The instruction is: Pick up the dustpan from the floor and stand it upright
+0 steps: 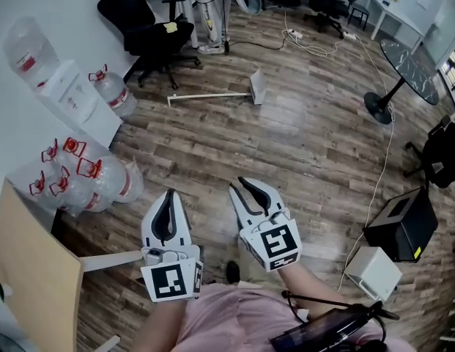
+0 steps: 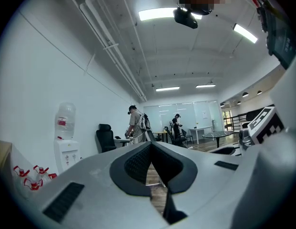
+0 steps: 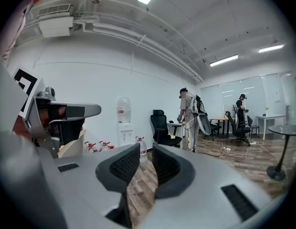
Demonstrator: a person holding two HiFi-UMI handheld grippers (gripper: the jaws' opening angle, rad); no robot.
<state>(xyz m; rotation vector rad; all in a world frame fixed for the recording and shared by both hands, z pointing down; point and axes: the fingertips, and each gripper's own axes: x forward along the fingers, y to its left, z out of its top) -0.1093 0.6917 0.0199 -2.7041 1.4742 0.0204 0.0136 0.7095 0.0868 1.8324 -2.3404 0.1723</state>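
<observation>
Open floor (image 1: 286, 152) up to dustpan (image 1: 256, 88); water bottles (image 1: 95, 178) left, black box (image 1: 403, 222) right

dustpan (image 1: 257, 87) white | floor (image 1: 308, 152) brown wood-grain | chair (image 1: 135, 17) black | jug caps (image 1: 73, 147) red

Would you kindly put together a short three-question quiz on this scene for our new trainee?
1. True or false: the dustpan already stands upright.
2. The jaws of the right tongs are: A) clamped on the dustpan; B) apart and empty; C) pressed together.
3. Fill in: the dustpan lies on the floor near a black office ____.
Key: 1 false, its handle lies along the floor; 2 B; 3 chair.
</observation>
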